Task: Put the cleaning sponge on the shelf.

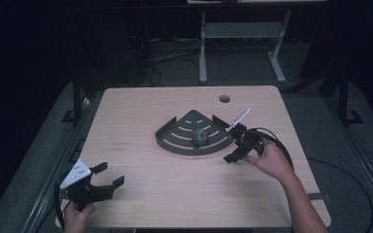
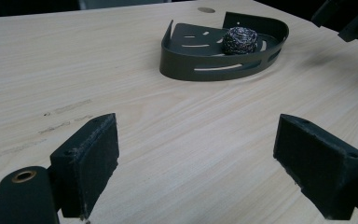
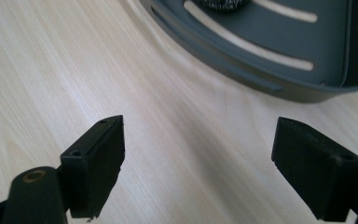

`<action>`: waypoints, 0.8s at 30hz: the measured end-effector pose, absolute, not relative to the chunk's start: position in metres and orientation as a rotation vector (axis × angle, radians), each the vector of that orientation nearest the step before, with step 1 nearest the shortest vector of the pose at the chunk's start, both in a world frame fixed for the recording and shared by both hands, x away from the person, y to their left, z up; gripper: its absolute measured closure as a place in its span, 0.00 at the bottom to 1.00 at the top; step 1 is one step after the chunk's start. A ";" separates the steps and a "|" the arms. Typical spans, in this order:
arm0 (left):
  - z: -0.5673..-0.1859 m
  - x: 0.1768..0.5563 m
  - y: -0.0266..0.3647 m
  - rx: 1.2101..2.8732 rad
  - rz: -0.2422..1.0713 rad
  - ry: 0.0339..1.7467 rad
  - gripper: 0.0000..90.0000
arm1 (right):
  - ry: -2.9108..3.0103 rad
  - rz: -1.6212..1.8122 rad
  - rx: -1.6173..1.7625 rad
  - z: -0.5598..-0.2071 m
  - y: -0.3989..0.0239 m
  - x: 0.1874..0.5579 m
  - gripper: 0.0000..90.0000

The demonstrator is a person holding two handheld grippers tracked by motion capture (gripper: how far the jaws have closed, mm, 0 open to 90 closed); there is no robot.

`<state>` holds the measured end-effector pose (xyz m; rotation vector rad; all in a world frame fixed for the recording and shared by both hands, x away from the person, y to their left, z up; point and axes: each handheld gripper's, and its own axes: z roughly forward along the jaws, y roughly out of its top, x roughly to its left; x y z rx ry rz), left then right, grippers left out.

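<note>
at the table's (image 1: 141,194) centre sits the dark fan-shaped tray (image 1: 175,141), and the steel scourer (image 1: 200,137) lies inside it, toward its curved wall. my right gripper (image 1: 237,149) hovers just beside the tray at its four o'clock, jaws spread wide with nothing between them, bare wood under them. my left gripper (image 1: 108,174) waits well apart at seven o'clock, jaws also spread and empty, pointing toward the tray.
</note>
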<state>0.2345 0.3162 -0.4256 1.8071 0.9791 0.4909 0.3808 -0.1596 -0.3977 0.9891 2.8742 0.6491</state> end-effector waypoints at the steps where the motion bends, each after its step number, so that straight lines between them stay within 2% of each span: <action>1: -0.426 0.234 0.316 1.807 0.490 0.979 0.15 | 2.872 0.650 0.989 -0.398 -0.161 0.380 0.19; 24: -0.427 0.235 0.314 1.814 0.489 0.978 0.15 | 2.864 0.688 1.028 -0.410 -0.186 0.350 0.18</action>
